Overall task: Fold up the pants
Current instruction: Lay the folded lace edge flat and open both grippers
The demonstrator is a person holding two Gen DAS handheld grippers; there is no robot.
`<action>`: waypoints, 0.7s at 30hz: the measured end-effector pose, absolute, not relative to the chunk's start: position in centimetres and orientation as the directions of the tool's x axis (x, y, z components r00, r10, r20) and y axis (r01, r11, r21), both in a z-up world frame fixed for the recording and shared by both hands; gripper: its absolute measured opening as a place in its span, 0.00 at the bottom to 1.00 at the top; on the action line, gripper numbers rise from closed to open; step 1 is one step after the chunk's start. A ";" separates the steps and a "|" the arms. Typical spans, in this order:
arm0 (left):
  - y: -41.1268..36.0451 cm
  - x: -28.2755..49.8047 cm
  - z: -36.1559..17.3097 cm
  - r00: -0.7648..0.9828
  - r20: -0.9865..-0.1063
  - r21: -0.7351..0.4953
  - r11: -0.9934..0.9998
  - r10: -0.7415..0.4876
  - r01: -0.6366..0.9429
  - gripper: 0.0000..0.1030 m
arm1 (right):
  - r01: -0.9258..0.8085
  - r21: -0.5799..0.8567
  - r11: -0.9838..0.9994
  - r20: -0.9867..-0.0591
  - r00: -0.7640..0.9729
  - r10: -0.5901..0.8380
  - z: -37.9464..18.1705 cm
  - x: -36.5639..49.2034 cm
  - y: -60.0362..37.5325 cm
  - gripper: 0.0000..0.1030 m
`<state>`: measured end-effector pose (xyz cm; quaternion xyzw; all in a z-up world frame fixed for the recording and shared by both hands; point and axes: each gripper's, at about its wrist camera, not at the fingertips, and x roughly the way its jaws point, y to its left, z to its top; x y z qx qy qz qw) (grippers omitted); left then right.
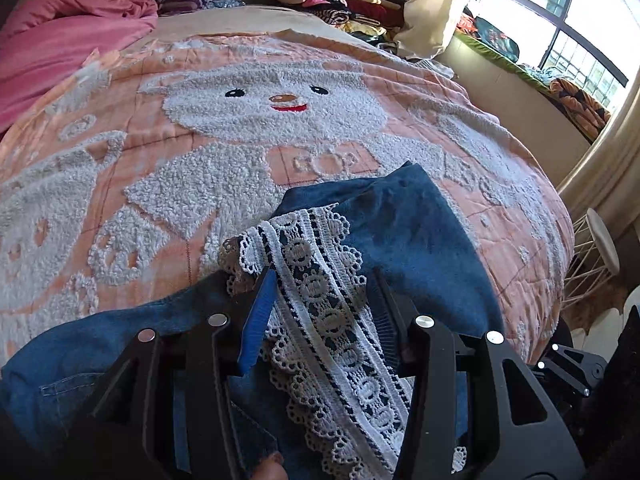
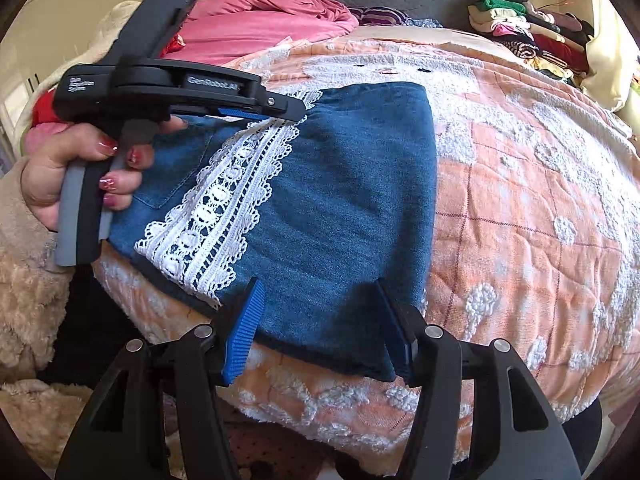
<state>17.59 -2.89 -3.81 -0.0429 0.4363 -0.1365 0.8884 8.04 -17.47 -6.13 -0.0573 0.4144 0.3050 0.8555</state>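
Pants (image 2: pixel 344 200): folded, on bedspread (image 2: pixel 520 220), near its front edge.
Clothes stack (image 2: pixel 532 36): behind bedspread, right.
Crumpled blanket (image 2: pixel 260 20): behind, left.

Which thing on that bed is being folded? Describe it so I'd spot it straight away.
Find the peach bedspread with the fluffy white bear. At its near edge lie the blue denim pants, folded into a compact block. A white lace band runs across them, unlike anything nearby.

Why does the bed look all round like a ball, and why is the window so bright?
Left wrist view: the fisheye lens bends the bear blanket into a dome, and daylight washes out the window; the jeans stay sharp. Right wrist view: the same bulge, dark corners, and the jeans look crisp and evenly lit, while the clothes pile at the edge looks squeezed.
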 end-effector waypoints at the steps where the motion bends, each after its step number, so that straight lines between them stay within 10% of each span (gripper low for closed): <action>1: -2.8 17.6 -3.7 0.584 -0.762 -0.199 0.959 -0.281 0.202 0.38 | -0.570 0.154 0.807 -0.744 0.471 0.475 -6.2 8.1 -17.5 0.54; 7: -2.7 15.9 -1.9 0.597 -0.737 -0.239 0.948 -0.317 0.209 0.62 | -0.564 0.188 0.804 -0.718 0.480 0.504 -5.0 7.8 -18.3 0.59; 18: -0.5 11.5 1.5 0.651 -0.707 -0.232 0.960 -0.276 0.155 0.76 | -0.552 0.191 0.812 -0.677 0.525 0.516 -2.2 7.1 -18.6 0.59; 21: 0.1 10.3 2.5 0.675 -0.696 -0.209 0.968 -0.246 0.137 0.81 | -0.537 0.171 0.826 -0.657 0.563 0.502 -1.3 6.6 -18.6 0.85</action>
